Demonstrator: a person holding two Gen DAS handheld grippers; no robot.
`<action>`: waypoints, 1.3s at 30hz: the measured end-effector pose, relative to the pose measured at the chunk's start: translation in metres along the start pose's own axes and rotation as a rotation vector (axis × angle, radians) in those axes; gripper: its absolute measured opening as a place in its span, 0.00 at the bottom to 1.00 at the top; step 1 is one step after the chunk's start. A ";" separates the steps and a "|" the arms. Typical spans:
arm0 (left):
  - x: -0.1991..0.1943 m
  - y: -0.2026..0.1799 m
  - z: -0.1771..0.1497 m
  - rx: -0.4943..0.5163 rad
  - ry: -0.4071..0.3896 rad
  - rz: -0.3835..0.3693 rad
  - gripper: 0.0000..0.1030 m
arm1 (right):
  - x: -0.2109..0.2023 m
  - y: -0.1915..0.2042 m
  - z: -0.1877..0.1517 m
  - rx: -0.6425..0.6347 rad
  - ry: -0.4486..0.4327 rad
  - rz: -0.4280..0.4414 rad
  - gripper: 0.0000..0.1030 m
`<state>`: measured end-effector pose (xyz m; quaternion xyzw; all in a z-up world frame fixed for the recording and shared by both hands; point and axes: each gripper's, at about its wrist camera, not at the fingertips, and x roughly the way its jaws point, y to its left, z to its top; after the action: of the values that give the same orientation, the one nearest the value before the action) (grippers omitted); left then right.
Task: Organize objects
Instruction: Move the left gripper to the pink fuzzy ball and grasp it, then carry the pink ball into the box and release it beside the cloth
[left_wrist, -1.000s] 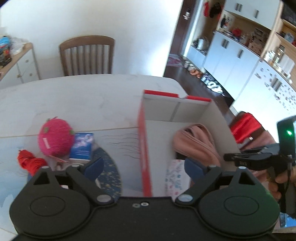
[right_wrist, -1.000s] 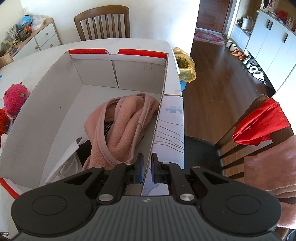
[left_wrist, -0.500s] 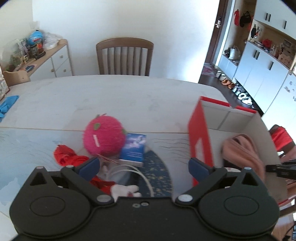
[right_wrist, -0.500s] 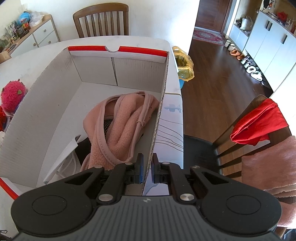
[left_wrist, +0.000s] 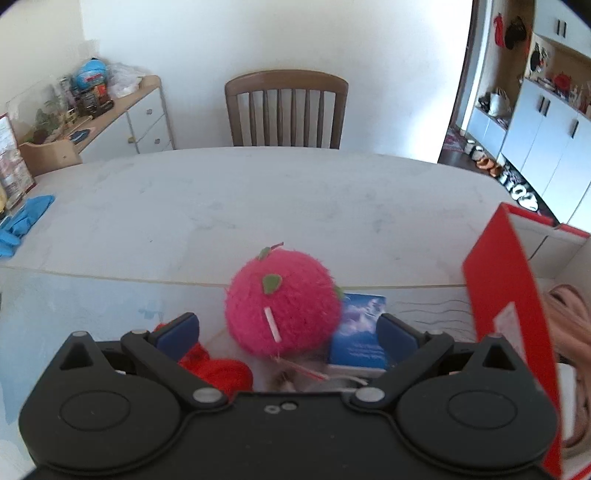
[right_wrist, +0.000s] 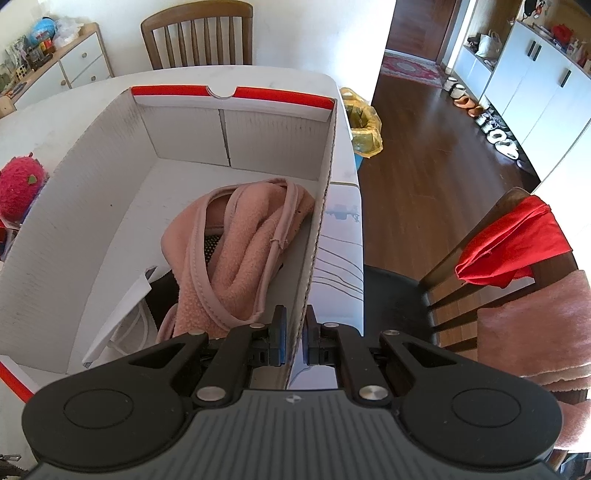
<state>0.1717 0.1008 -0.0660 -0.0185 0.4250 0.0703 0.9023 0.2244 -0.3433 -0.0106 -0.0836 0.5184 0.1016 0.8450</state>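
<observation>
Gaping wide, the left gripper (left_wrist: 288, 328) straddles the pink plush ball (left_wrist: 282, 302) (round, probably untouched); the right gripper (right_wrist: 294, 338) clamps the box wall (right_wrist: 317, 251), running toward twelve o'clock.

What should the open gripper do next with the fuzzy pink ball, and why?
Probably ease the left gripper forward and down so its pads flank the fuzzy pink ball, then close. Its jaws have just opened wide and the ball sits between them, not yet pressed. The right gripper is shut on the box wall, steadying the box, which already holds a pink garment.
</observation>
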 end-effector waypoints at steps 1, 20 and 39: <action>0.005 0.001 0.001 0.007 0.001 0.003 0.99 | 0.000 0.000 0.000 0.001 0.002 -0.001 0.07; 0.081 0.011 -0.002 -0.043 0.083 -0.041 0.98 | 0.007 0.002 0.000 0.017 0.037 -0.022 0.07; 0.048 0.017 0.000 -0.056 0.025 -0.004 0.81 | 0.010 0.005 -0.002 0.000 0.030 -0.023 0.07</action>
<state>0.2000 0.1232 -0.1025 -0.0457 0.4341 0.0801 0.8961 0.2253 -0.3379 -0.0205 -0.0913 0.5300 0.0907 0.8381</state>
